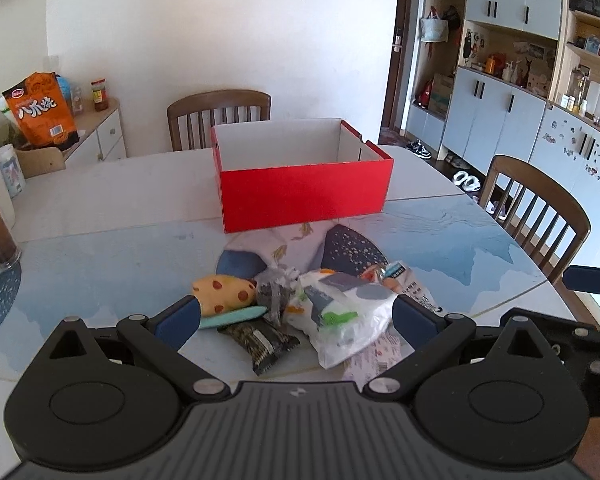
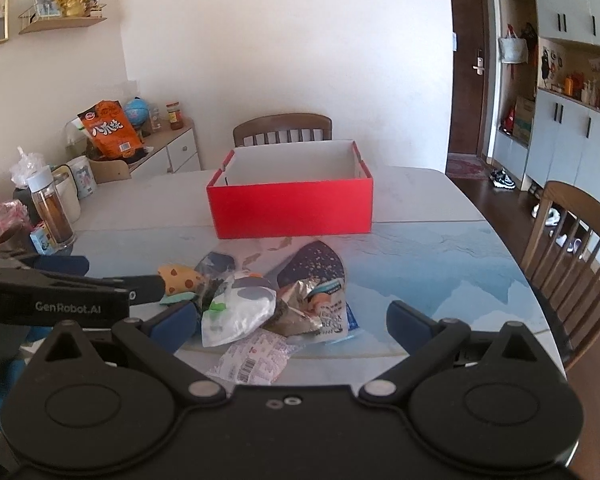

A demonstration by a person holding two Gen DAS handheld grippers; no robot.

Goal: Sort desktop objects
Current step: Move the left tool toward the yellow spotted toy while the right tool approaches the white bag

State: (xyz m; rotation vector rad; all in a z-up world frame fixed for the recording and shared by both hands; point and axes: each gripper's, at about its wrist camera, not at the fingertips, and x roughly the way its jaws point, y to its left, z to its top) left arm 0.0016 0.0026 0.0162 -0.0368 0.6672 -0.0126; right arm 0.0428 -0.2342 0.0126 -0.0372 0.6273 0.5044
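Both the left gripper (image 1: 296,312) and right gripper (image 2: 290,320) gape empty over crumpled snack wrappers (image 1: 340,312); "GenRobot.AI" is printed on the left gripper's side; beyond stands the red cardboard box (image 1: 304,192).

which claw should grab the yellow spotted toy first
Left. The yellow spotted toy lies just ahead of the open left claw, near its left finger; from the right claw it sits far left, beyond the pile.

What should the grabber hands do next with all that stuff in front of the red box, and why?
Probably ease the left gripper forward and down onto the white plastic packet lying between its open fingers. Both grippers are open and hold nothing, the right gripper included. The red box behind the pile looks empty, and that packet sits on top, so it seems easiest to take first.
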